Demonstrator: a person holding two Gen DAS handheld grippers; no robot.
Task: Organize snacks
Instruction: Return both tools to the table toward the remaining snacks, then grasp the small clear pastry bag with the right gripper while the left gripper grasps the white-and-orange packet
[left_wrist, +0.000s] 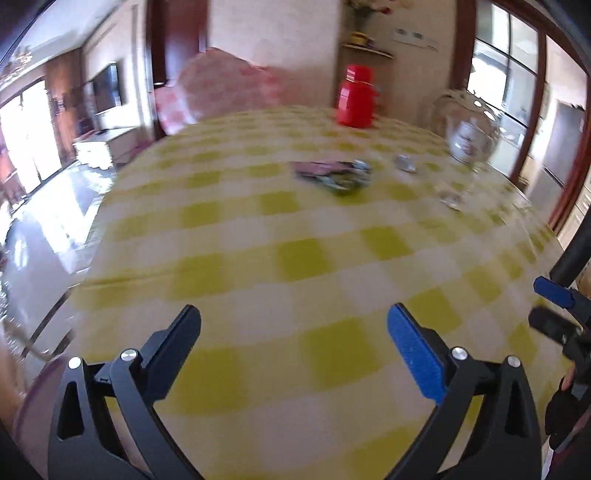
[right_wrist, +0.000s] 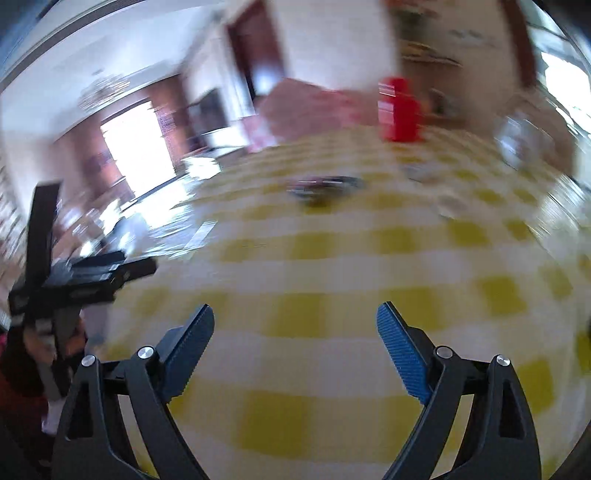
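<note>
A small heap of dark snack packets (left_wrist: 332, 175) lies on the yellow-checked tablecloth (left_wrist: 258, 240), well beyond my left gripper (left_wrist: 293, 319), which stands open and empty over the near cloth. A silvery wrapped snack (left_wrist: 405, 163) and another small wrapper (left_wrist: 451, 199) lie to the right of the heap. In the blurred right wrist view the same packets (right_wrist: 323, 186) sit far ahead of my right gripper (right_wrist: 295, 319), also open with nothing between its fingers. The right gripper's tips (left_wrist: 554, 306) show at the left view's right edge.
A red lidded container (left_wrist: 355, 98) stands at the table's far side, a clear glass jar (left_wrist: 469, 129) to its right. A pink-covered chair (left_wrist: 221, 88) sits behind the table. Shiny floor (left_wrist: 44, 229) lies off the table's left edge. The left hand-held gripper (right_wrist: 74, 277) appears at left.
</note>
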